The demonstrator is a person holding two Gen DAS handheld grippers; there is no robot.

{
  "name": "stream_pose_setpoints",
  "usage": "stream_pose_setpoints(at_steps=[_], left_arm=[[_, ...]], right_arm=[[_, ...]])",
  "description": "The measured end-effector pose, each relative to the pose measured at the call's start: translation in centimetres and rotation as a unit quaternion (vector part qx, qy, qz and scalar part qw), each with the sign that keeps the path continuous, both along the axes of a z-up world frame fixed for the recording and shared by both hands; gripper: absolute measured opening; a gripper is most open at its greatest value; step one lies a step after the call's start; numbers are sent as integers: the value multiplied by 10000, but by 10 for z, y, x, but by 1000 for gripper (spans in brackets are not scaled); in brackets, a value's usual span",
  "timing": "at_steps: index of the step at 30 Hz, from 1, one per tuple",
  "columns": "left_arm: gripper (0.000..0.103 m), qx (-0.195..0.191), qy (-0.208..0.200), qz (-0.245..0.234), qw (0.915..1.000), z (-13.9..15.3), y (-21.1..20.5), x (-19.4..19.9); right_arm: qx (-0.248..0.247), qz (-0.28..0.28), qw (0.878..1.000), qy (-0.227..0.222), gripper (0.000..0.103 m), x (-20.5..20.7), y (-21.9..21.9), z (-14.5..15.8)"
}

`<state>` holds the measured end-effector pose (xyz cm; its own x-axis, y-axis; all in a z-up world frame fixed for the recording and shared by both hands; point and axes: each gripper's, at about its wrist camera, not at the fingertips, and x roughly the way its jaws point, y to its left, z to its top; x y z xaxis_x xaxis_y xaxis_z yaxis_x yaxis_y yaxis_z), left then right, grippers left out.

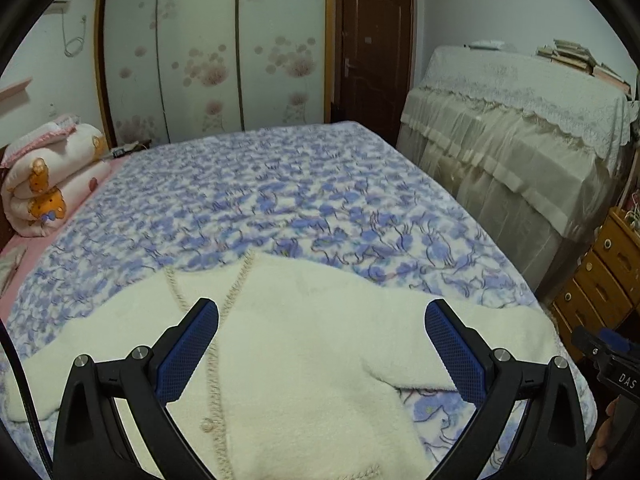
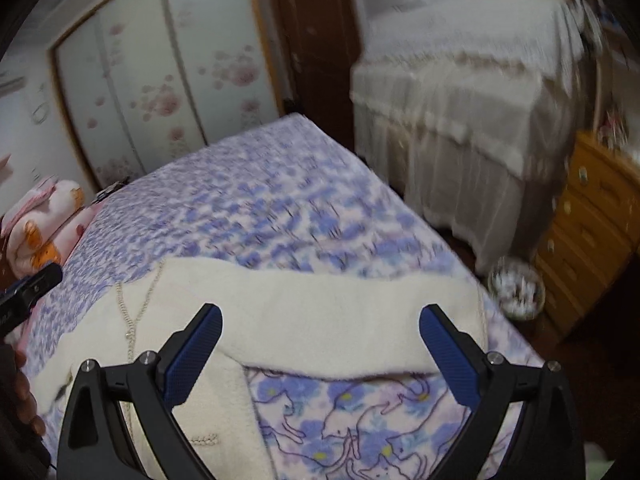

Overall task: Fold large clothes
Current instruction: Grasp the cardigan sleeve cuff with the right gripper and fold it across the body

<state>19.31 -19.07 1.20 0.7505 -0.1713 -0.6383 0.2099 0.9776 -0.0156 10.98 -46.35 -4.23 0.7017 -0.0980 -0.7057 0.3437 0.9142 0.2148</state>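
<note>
A cream fleece cardigan (image 1: 304,320) with braided front trim lies flat on the bed's blue-flowered blanket (image 1: 280,192), sleeves spread to both sides. My left gripper (image 1: 320,312) hovers over its chest, open with nothing between the blue pads. In the right wrist view the same cardigan (image 2: 320,312) shows its right sleeve stretched across. Above that sleeve my right gripper (image 2: 320,320) is open and holds nothing. The right gripper's body (image 1: 608,356) shows at the left view's right edge. The left gripper's body (image 2: 28,292) shows at the right view's left edge.
A folded pink quilt (image 1: 48,176) sits at the bed's far left. A lace-covered piece of furniture (image 1: 512,128) stands right of the bed, with a wooden drawer chest (image 1: 604,276) beside it. A basket (image 2: 516,288) stands on the floor. Wardrobe doors (image 1: 208,52) and a brown door (image 1: 372,52) lie beyond.
</note>
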Motion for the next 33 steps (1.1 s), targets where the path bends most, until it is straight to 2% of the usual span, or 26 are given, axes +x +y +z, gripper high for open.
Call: stream_pose_setpoints(at_steps=[6,10,13,17,20,21,23,24,25,27,30,33], left_arm=[[103,194,400,-35,9990,-70,-33,37],[103,254,695,-98,9972,-113,-50,52],[103,369,893,-138,9952,-138,-61,59],[103,447,1214,-264,9912,-167,-75,65],[102,453,1348,-313,9893,-175,-79,64],[103,417,1382,-334,9890,-176,-77,62],[103,351,1408,-361,9888,-173,-72,59],[103,328,1410,-352,9888,-172,-68,57],[103,297,1402,-335,9891,-169,-63,56],[103,220,1376,-288,9898,-161,-48,51],[103,131,1274,-143,9917,-148,-22,41],[103,58,1124,82,9936,-136,9,29]], right_arm=[[967,-607,9901,820,99,13,-51,-87],[1515,-954,9772,1138,91,11,-78,-137],[1907,-1243,9657,1247,89,9,-95,-164],[2066,-1516,9593,1183,89,13,-109,-180],[2058,-1700,9577,1074,85,19,-118,-183],[2012,-1762,9577,1059,79,21,-120,-182],[1837,-1846,9606,967,60,24,-121,-177],[1664,-1880,9632,957,37,27,-121,-173],[1400,-1902,9667,990,9,29,-119,-166],[1216,-1827,9730,718,8,28,-113,-149],[637,-1433,9876,77,8,30,-82,-104],[177,-611,9970,-449,8,40,-28,-61]])
